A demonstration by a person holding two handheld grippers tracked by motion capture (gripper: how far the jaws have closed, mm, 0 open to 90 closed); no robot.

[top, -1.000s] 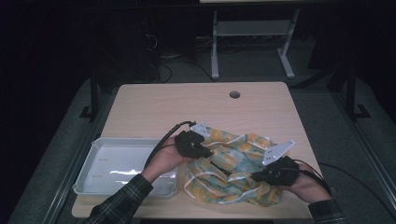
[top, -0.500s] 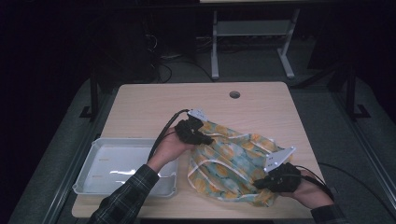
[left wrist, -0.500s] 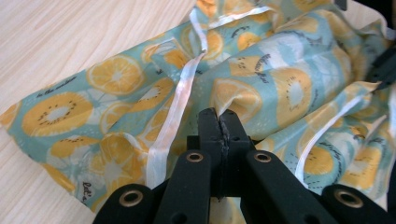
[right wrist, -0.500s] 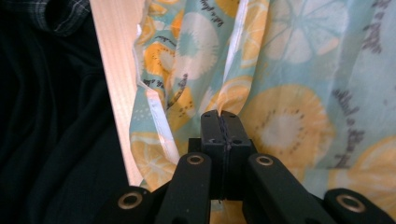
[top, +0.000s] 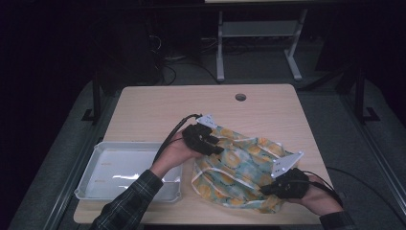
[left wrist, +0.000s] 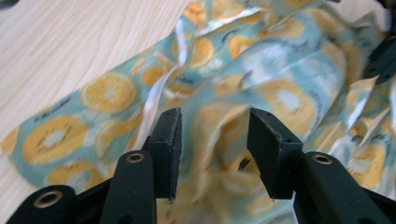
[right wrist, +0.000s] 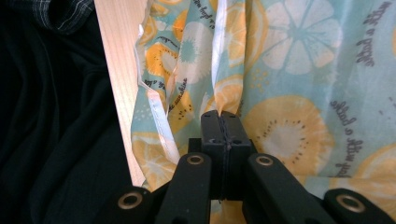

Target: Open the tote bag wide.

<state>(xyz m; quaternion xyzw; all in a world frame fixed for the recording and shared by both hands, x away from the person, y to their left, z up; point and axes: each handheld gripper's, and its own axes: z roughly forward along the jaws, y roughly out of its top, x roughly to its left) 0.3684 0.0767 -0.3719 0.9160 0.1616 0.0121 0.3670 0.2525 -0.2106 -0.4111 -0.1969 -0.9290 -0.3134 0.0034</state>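
Left gripper (left wrist: 212, 140) jaws just opened, letting go of the citrus-print cloth (top: 244, 163); right gripper (right wrist: 220, 122) clamped on cloth's near edge.

pale wood worktop (top: 158, 108) with a round cable hole (top: 240, 97), grey carpet floor (top: 330, 120), white metal bench frame (top: 258, 33) at the back, tangle of cables (top: 167, 57) underneath, room pretty dark all round
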